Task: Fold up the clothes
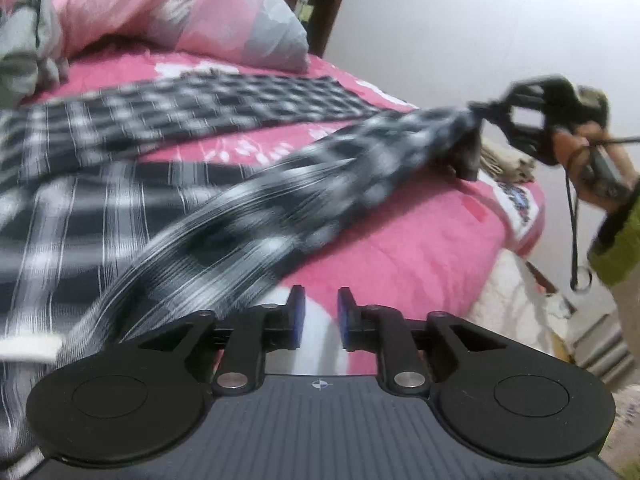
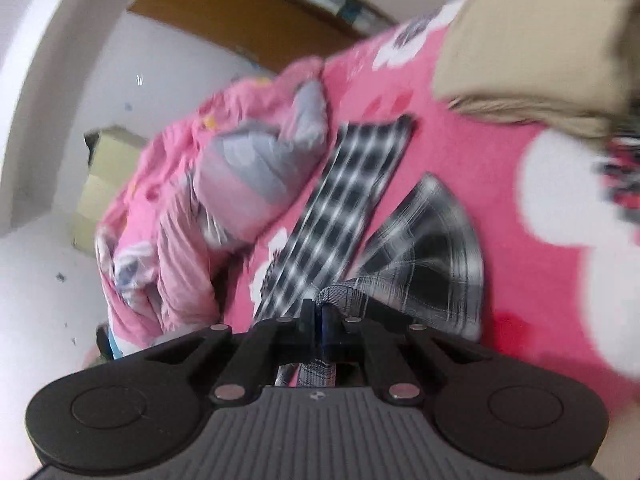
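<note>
two legs of a black-and-white checked garment (image 1: 168, 184) spread over the pink bedsheet (image 1: 420, 240) in the left wrist view, its body filling the 9 o'clock side. one leg (image 1: 240, 108) lies flat toward 12 o'clock; the other leg (image 1: 320, 184) is lifted off the sheet and stretched toward 2 o'clock, where the right gripper (image 1: 478, 109) pinches its cuff. the left gripper (image 1: 321, 312) hangs at 6 o'clock with its blue pads parted by a narrow gap, nothing between them. a pink quilt (image 1: 160, 4) is heaped at 11 o'clock

in the right wrist view, the right gripper (image 2: 320, 316) is closed on a bunch of checked cloth, and the held leg (image 2: 424, 248) fans out blurred toward 1 o'clock. the flat leg (image 2: 352, 192) runs toward 12 o'clock, and a beige folded item (image 2: 532, 60) sits at 2 o'clock

judging by this, one leg is being carried, likely across onto the other. the next move calls for aligning cuff with cuff and laying it down smooth, keeping the cloth taut
</note>
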`<state>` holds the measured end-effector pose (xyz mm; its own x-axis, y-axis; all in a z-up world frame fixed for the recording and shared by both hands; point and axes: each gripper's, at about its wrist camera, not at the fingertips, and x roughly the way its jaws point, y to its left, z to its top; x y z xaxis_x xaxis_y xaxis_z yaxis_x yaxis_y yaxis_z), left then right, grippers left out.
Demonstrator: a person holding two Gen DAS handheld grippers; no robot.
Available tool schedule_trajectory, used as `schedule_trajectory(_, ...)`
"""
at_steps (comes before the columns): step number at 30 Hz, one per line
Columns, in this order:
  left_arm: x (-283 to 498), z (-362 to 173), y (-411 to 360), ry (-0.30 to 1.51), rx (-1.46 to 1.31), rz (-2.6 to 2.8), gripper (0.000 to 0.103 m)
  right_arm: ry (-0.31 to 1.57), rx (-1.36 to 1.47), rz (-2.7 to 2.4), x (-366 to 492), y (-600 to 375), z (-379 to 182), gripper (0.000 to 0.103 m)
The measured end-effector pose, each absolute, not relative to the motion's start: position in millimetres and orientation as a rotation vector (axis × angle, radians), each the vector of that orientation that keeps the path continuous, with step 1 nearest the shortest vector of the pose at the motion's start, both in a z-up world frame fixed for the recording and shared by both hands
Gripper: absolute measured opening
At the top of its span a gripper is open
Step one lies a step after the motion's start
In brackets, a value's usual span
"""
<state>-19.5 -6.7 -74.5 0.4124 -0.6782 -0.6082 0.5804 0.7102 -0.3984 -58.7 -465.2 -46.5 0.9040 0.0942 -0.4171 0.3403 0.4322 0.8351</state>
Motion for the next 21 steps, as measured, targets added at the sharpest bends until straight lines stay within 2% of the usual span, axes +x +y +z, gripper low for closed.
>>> schedule_trajectory(1,-20,-75,-4,0.84,-0.145,-0.797,0.027,0.444,1.14,-0.188,-72,-468,-54,0.003)
schedule_trajectory(4,-24,-78,6,0.888,-0.198,-0.798,0.029,0.486,1.293,-0.258,-102,-482,-93,0.003)
schedule_trajectory(10,-36,-99,50,1.0,-0.459,-0.676,0.033,0.28,1.391,-0.109,-130,-479,-85,0.003)
schedule_trajectory(18,-46,-114,99,0.898,-0.782,-0.503,0.035,0.33,1.533,-0.231,-159,-481,-148,0.003)
schedule_trajectory(21,-42,-116,107,0.874,-0.822,-0.455,0.035,0.326,1.553,-0.218,-156,-482,-158,0.004)
